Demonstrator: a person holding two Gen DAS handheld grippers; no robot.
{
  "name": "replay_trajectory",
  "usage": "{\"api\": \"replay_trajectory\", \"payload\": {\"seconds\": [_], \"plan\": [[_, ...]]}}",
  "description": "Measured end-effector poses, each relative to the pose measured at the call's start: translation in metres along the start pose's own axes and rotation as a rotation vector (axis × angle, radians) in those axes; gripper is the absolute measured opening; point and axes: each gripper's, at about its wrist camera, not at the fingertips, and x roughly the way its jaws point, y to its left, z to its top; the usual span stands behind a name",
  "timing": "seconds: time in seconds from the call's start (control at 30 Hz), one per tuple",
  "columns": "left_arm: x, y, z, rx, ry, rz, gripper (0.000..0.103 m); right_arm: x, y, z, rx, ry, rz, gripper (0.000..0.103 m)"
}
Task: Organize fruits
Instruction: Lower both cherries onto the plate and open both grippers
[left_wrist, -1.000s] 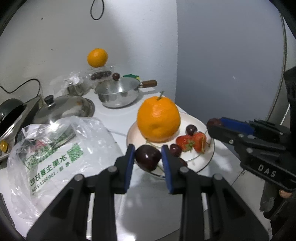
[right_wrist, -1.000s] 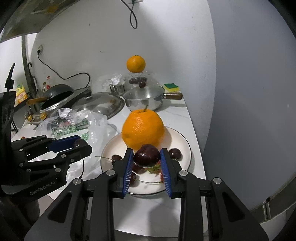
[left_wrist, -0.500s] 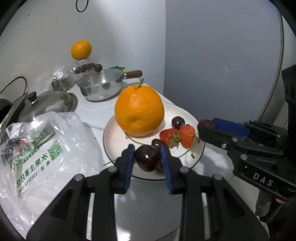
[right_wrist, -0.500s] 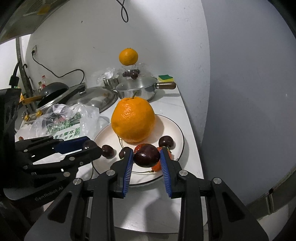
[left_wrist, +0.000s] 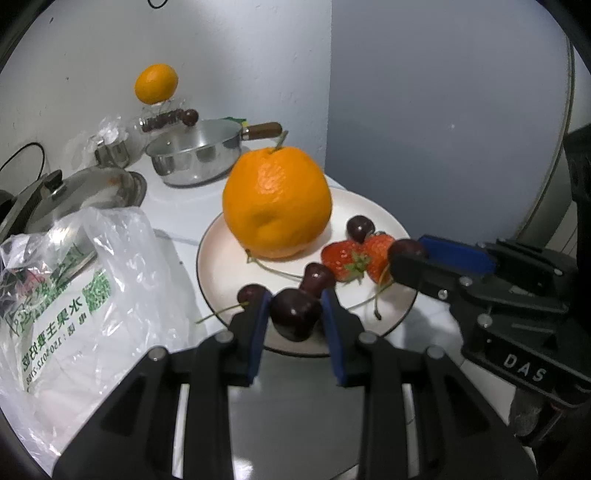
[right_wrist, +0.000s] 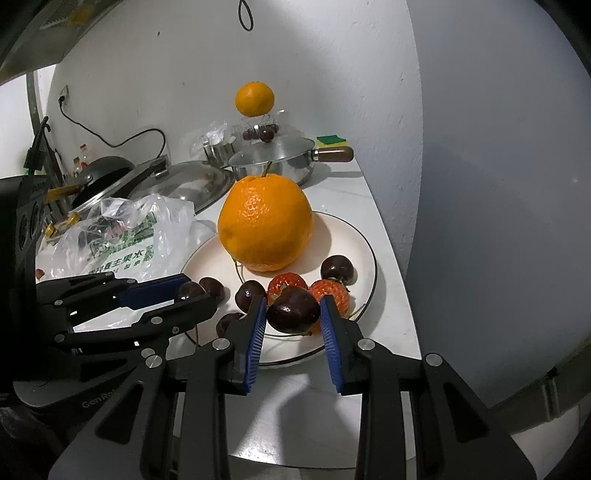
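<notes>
A white plate (left_wrist: 218, 266) (right_wrist: 364, 254) on the counter carries a big orange (left_wrist: 276, 204) (right_wrist: 265, 222), two strawberries (left_wrist: 356, 256) (right_wrist: 328, 291) and several dark cherries. My left gripper (left_wrist: 295, 314) (right_wrist: 188, 291) is shut on a dark cherry (left_wrist: 294, 317) just above the plate's near rim. My right gripper (right_wrist: 293, 312) (left_wrist: 408, 249) is shut on another dark cherry (right_wrist: 293, 309) (left_wrist: 406, 246), hovering over the strawberries at the plate's front. Both grippers point down at the plate from either side.
A printed plastic bag (left_wrist: 74, 295) (right_wrist: 122, 240) lies left of the plate. Behind stand a steel saucepan (left_wrist: 195, 157) (right_wrist: 280, 162), a pot lid (left_wrist: 70, 192), a second orange (left_wrist: 156, 83) (right_wrist: 255, 99) on a clear box, a sponge (right_wrist: 331, 140). The counter's edge runs close right of the plate.
Both grippers have sunk closer to the plate, each still holding its cherry. The plate and the orange now loom larger in both views.
</notes>
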Motion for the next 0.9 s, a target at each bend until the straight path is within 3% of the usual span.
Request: {"api": "replay_trajectory", "payload": {"seconds": [0.9], "plan": [[0.005, 0.001, -0.001, -0.010, 0.020, -0.010, 0.031, 0.018, -0.001, -0.004, 0.001, 0.057, 0.000, 0.032]]}}
